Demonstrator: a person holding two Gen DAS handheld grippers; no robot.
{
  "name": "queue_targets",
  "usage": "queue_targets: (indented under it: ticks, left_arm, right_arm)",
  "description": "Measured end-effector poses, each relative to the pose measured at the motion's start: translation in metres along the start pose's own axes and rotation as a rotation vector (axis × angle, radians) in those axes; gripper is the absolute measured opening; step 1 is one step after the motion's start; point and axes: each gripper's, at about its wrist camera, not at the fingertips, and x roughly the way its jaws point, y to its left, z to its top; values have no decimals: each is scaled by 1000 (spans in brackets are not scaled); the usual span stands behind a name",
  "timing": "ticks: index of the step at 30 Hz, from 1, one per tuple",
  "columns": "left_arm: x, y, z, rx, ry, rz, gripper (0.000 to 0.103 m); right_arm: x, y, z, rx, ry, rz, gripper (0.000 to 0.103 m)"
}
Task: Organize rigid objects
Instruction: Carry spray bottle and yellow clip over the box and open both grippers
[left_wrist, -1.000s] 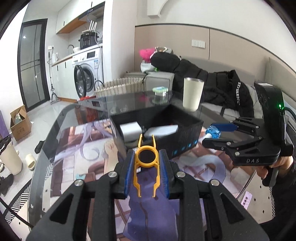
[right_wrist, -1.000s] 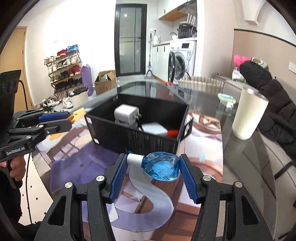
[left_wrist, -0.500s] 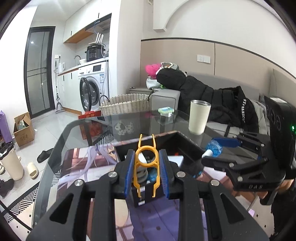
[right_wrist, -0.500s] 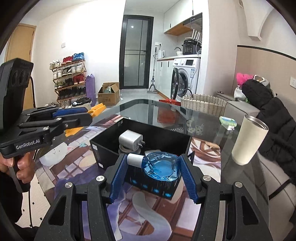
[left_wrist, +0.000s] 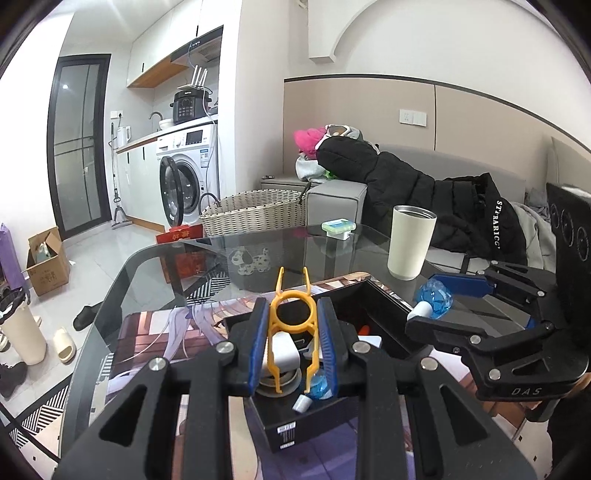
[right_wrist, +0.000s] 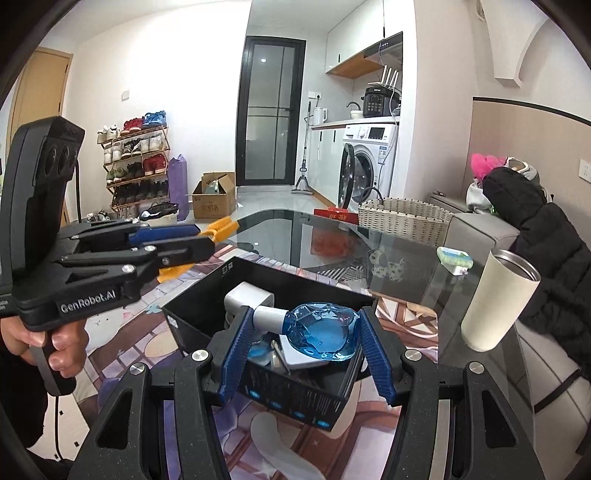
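Observation:
My left gripper (left_wrist: 293, 334) is shut on a yellow plastic clip (left_wrist: 293, 314) and holds it above the black open box (left_wrist: 384, 302). My right gripper (right_wrist: 306, 334) is shut on a small blue bottle with a white cap (right_wrist: 321, 330), also above the black box (right_wrist: 207, 295). The box holds a white charger (right_wrist: 245, 295), another blue bottle (left_wrist: 316, 387) and other small items. The right gripper with its bottle (left_wrist: 434, 301) shows at the right of the left wrist view. The left gripper with the clip (right_wrist: 218, 227) shows at the left of the right wrist view.
The box stands on a printed mat (right_wrist: 129, 325) on a glass table (left_wrist: 221, 254). A cream tumbler (left_wrist: 410, 243) and a small green-lidded case (left_wrist: 338, 227) stand at the far side. A wicker basket (left_wrist: 255, 210), sofa with a black jacket (left_wrist: 424, 192) and washing machine lie beyond.
Both grippers have risen and moved in over the black box, each still holding its object. The box now lies directly under the fingertips in both views.

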Motion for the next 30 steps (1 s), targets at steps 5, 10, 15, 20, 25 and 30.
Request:
queue_targets:
  ticks: [5,10,15,20,25,30]
  left_arm:
    - [8,-3,2,18,-3,0,24]
    - [17,-5,2,25,-8,-4,24]
    - [23,-7,0,29,-5,-2,24]
    - [33,-10,-2,31,11,3,24]
    - [43,-13,-5,39,27,4,24]
    - [50,-14,-9,46,46,3,24]
  right_arm:
    - [5,-2,5,-9,-4,-9,58]
    - [11,-6,9,-4,-13,-10,58]
    - [17,-9,10,3,-14,-9,58]
    - [22,-11,9,12,-30,3,58]
    - [30,-12,8,15,-35,12,58]
    - [39,-12,5,9,-33,37,58]
